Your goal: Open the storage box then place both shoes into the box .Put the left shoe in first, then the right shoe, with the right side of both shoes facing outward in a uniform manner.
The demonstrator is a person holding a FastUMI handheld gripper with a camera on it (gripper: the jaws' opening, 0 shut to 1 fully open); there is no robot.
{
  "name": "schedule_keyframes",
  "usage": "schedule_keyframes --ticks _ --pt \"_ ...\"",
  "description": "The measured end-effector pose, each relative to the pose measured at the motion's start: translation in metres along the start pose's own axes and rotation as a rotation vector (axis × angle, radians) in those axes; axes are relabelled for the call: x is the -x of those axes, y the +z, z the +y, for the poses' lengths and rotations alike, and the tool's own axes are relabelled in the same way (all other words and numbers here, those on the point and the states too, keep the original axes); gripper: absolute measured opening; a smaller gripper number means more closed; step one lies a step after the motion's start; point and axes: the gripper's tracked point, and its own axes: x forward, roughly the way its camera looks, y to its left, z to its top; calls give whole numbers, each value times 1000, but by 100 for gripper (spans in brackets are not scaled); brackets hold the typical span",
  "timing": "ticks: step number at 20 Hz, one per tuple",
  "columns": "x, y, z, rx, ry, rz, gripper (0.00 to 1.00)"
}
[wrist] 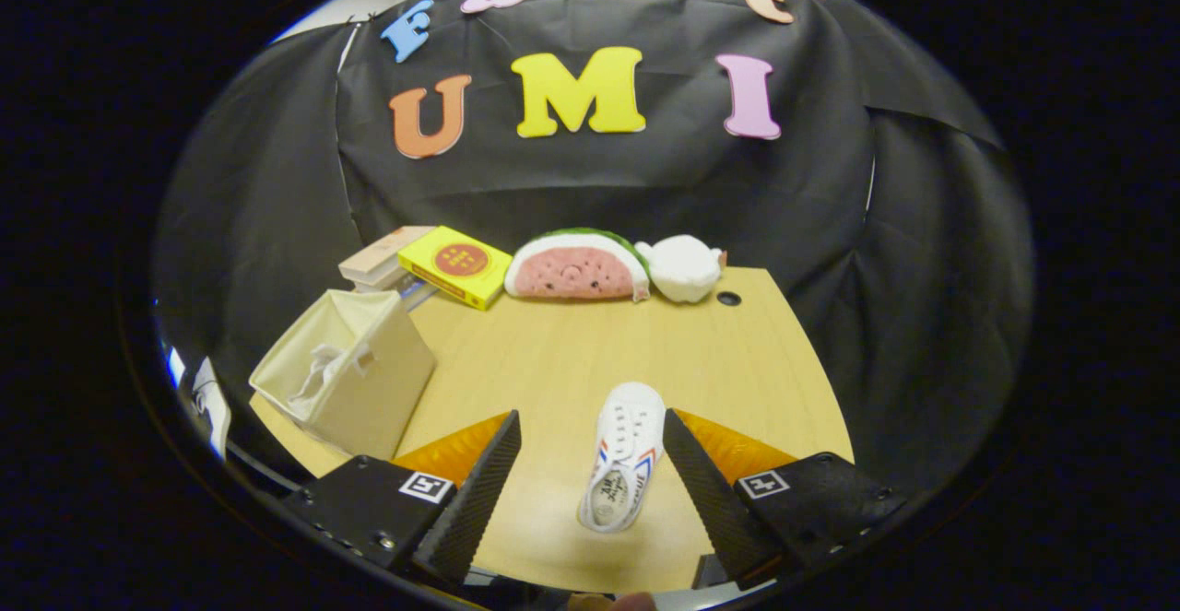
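The fingers (590,473) are wide open with a white sneaker (625,459) lying between them on the bench (572,353), and the open storage box (346,381) sits off to their left.

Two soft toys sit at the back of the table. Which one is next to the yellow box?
The watermelon slice. It lies just right of the yellow box; the white plush sits on the slice's far side. The open tongs straddle the shoe.

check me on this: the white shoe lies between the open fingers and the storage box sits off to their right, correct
Not quite. In the gripper view the storage box sits off to the left of the fingers, not the right. The white shoe does lie on the table between the open fingers of the hand-held gripper.
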Motion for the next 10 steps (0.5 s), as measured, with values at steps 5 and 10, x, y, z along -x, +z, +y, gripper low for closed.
schedule_keyframes --ticks 5,10 --pt "-48 -75 -35 4 -15 167 96" --pt "-85 -113 -47 -6 -18 269 96"
